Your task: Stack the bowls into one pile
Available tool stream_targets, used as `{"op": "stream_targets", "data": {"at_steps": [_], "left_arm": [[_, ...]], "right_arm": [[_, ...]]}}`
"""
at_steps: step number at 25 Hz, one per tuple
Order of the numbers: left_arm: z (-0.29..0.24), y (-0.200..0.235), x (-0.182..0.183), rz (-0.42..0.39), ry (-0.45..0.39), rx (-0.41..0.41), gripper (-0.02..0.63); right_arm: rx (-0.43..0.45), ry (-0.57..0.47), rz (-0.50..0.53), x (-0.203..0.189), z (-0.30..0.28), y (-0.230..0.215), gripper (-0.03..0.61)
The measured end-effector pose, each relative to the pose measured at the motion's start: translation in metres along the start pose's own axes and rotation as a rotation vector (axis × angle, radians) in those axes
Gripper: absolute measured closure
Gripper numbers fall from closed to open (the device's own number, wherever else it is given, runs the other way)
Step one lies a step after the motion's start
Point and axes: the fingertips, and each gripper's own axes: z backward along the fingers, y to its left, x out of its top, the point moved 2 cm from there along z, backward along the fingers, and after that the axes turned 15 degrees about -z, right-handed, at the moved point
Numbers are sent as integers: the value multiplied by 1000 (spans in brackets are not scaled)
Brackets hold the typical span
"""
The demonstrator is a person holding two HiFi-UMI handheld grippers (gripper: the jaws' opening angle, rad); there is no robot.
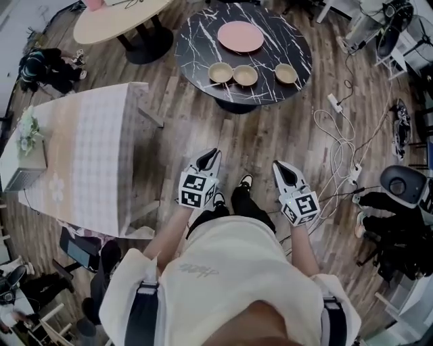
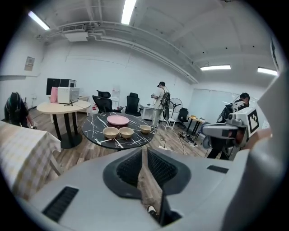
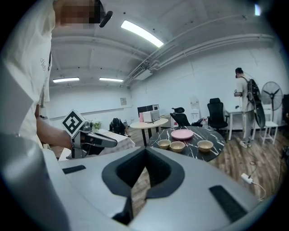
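Note:
Three beige bowls [image 1: 220,71] [image 1: 245,75] [image 1: 286,73] stand side by side, unstacked, on a round black marble table [image 1: 203,40], in front of a pink plate [image 1: 240,36]. The table is a few steps ahead of me across the wood floor. Both gripper views show the same bowls far off: the left-hand bowl [image 2: 111,132] and the right-hand bowl [image 3: 205,145]. My left gripper [image 1: 212,154] and right gripper [image 1: 279,165] are held at waist height, pointing toward the table. Each has its jaws shut with nothing in them, far from any bowl.
A table with a checked cloth [image 1: 88,155] stands close on my left. A round beige table [image 1: 115,20] is behind it. Cables and a power strip [image 1: 338,135] lie on the floor to the right, beside a black chair [image 1: 406,182]. A person [image 2: 160,101] stands beyond the marble table.

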Motion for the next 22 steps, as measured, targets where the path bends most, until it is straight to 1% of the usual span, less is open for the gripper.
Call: {"op": "stream_targets", "data": {"at_steps": [3, 4, 5, 6, 7, 9, 12, 16, 19, 22], "left_arm": [[-9, 6, 12, -44, 14, 20, 584], [-13, 7, 15, -37, 13, 20, 565], [-16, 9, 19, -18, 7, 22, 516], [-19, 11, 23, 3, -1, 33, 493], [-22, 14, 27, 16, -10, 53, 494], [-28, 16, 35, 18, -19, 90, 494], [-38, 13, 44, 5, -17, 99, 494], [-49, 10, 55, -41, -3, 111, 494], [-53, 10, 59, -24, -4, 139, 494], [-59, 8, 61, -2, -7, 164, 494]], "right_arm": [[34, -18, 5, 16, -16, -17, 573], [44, -25, 9, 21, -21, -22, 573], [52, -31, 14, 26, -25, -27, 572], [58, -36, 19, 30, -29, -33, 572], [63, -42, 21, 34, -32, -38, 572], [74, -52, 22, 41, -35, -50, 572], [86, -53, 25, 46, -38, -67, 573], [102, -39, 31, 50, -43, -83, 573], [133, -34, 32, 52, -48, -90, 574], [147, -21, 58, 59, -53, -94, 572]]}}
